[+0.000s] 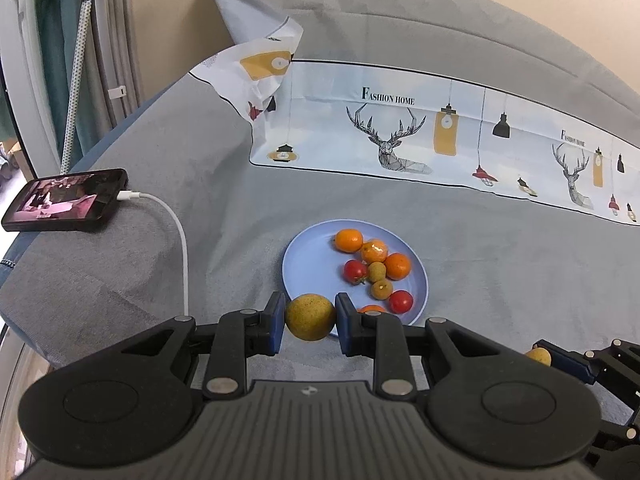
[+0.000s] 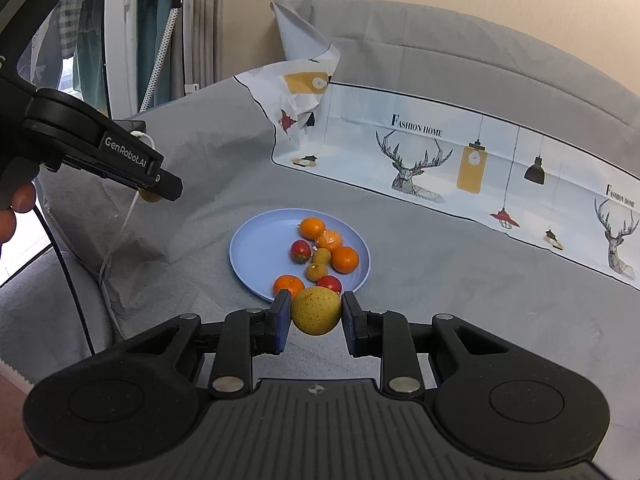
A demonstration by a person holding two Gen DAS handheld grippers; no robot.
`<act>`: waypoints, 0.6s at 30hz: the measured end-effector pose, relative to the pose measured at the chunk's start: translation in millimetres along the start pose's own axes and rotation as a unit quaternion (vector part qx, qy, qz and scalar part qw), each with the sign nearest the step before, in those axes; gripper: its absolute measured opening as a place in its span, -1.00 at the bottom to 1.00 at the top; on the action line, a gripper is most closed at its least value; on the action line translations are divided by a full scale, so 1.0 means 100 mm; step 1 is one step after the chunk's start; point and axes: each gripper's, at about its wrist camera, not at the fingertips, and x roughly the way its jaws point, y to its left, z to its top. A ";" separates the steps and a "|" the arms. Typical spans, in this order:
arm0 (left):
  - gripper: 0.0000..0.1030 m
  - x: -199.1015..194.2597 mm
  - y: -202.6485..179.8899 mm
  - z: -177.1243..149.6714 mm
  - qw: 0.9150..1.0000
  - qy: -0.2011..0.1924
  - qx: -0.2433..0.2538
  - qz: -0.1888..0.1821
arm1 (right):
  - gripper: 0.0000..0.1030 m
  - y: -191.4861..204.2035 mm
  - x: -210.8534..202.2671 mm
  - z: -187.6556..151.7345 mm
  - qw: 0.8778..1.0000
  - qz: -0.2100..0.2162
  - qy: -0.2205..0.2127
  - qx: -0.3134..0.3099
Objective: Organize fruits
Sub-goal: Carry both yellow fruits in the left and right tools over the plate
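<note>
Left gripper [image 1: 310, 322] is clamped on a round yellow-green fruit [image 1: 310, 317], pads pressing both sides, held just at the near rim of the blue plate [image 1: 308, 256]. Right gripper [image 2: 316, 314] is likewise closed on a second yellow-green fruit [image 2: 317, 310], also at the plate's near edge. In the right wrist view the left gripper shows from the side w/ a bit of its fruit peeking under the tip, off to the plate's left and apart from it.

On the plate already: three whole oranges, one peeled-looking orange [image 1: 374, 251], two small red tomatoes [image 1: 355, 271], two small tan fruits [image 1: 377, 272], bunched toward the far/right half. Left half of the plate is bare.

Plate sits on a grey-covered sofa [image 1: 180, 152]; printed cloth w/ deer & lamps [image 1: 400, 132] lies behind, phone on a charging cable [image 1: 66, 200] at the left.

Judging by this: most fruit is collected, approx. two pieces left, both in hand and not yet set down. No loose fruit visible elsewhere, so the job looks near done; remaining = place both, release.
</note>
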 end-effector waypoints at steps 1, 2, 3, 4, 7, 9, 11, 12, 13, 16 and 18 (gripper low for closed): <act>-0.42 0.03 0.00 0.01 1.000 0.002 -0.001 0.000 | -0.45 -0.01 0.02 0.01 1.000 0.001 0.001 0.000; -0.42 0.05 0.01 0.03 1.000 0.003 -0.002 0.000 | -0.45 -0.01 0.05 0.01 1.000 0.001 0.003 -0.001; -0.42 0.08 0.02 0.05 1.000 0.004 -0.002 0.000 | -0.45 -0.02 0.07 0.02 1.000 0.002 0.004 -0.001; -0.42 0.11 0.02 0.07 1.000 0.005 -0.002 0.000 | -0.45 -0.03 0.10 0.03 1.000 0.003 0.006 -0.001; -0.42 0.20 0.01 0.13 1.000 0.007 -0.003 0.001 | -0.45 -0.03 0.20 0.08 1.000 0.006 0.011 -0.002; -0.42 0.26 0.02 0.17 1.000 0.009 -0.003 0.001 | -0.45 -0.04 0.27 0.11 1.000 0.009 0.014 -0.003; -0.42 0.33 0.01 0.22 1.000 0.009 -0.004 0.001 | -0.45 -0.03 0.34 0.13 1.000 0.012 0.015 -0.006; -0.42 0.36 0.00 0.25 1.000 0.010 -0.004 0.000 | -0.45 -0.03 0.38 0.15 1.000 0.014 0.016 -0.007; -0.42 0.39 -0.01 0.27 1.000 0.010 -0.003 0.000 | -0.45 -0.03 0.42 0.16 1.000 0.015 0.017 -0.008; -0.42 0.52 -0.03 0.34 1.000 0.012 0.000 0.002 | -0.45 -0.04 0.54 0.21 1.000 0.020 0.019 -0.008; -0.42 0.60 -0.05 0.38 1.000 0.015 -0.002 0.003 | -0.45 -0.04 0.62 0.25 1.000 0.022 0.020 -0.007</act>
